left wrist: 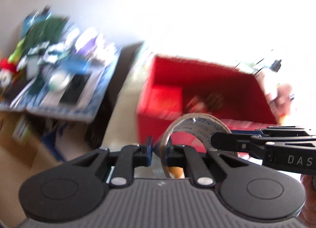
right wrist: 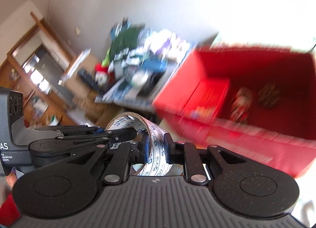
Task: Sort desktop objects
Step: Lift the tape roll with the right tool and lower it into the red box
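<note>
Tape roll [left wrist: 197, 127] is held in the air just before the red bin [left wrist: 197, 74], both grippers clamped on its band: left gripper [left wrist: 159, 152], right gripper [right wrist: 156, 147]. The open bin holds a red box [right wrist: 209, 93] at its left wall, a blurred doll [right wrist: 241, 101] and a dark, unclear thing [right wrist: 268, 93].

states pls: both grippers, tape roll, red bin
left gripper: shut on tape roll, pinching its wall.
right gripper: shut on tape roll, pinching its wall on another side.
tape roll: held off the surface by both grippers, in front of the bin.
red bin: open-topped, a few blurred items inside.
</note>
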### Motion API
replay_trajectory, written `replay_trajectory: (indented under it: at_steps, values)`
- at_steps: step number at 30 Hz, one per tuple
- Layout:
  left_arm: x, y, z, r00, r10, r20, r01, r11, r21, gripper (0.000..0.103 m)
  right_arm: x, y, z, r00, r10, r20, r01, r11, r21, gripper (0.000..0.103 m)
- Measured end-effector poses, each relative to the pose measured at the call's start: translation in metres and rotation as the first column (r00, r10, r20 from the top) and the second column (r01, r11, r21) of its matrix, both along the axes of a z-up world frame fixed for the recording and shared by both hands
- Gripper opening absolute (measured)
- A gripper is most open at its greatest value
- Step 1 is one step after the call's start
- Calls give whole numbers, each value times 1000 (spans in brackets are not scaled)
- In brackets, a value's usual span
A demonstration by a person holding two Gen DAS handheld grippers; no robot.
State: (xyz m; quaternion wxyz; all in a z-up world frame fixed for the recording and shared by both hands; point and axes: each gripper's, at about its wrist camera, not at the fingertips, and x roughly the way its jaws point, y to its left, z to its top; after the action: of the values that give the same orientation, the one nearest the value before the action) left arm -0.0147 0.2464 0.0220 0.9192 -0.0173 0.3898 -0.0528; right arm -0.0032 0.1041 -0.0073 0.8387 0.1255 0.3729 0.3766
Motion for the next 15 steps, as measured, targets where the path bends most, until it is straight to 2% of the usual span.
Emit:
replay_trajectory:
  at_steps: [5, 8, 12, 15]
  values:
    - [41, -39, 15, 990, -129, 65, 130, 991, -23, 5, 7, -38, 29, 985, -151, 85, 152, 988, -4, 17]
    - [71, -63, 11, 977, -204, 65, 207, 978, -36, 5, 26, -46, 28, 965, -238, 108, 242, 970, -21, 17]
    - [111, -85, -8, 959, -283, 0, 282, 957, -63, 6, 61, -58, 13, 937, -328, 116, 339, 937, -84, 16]
    - [140, -92, -34, 943, -323, -84, 317, 945, -82, 6, 86, -74, -6, 926, -369, 80, 377, 914, -149, 15]
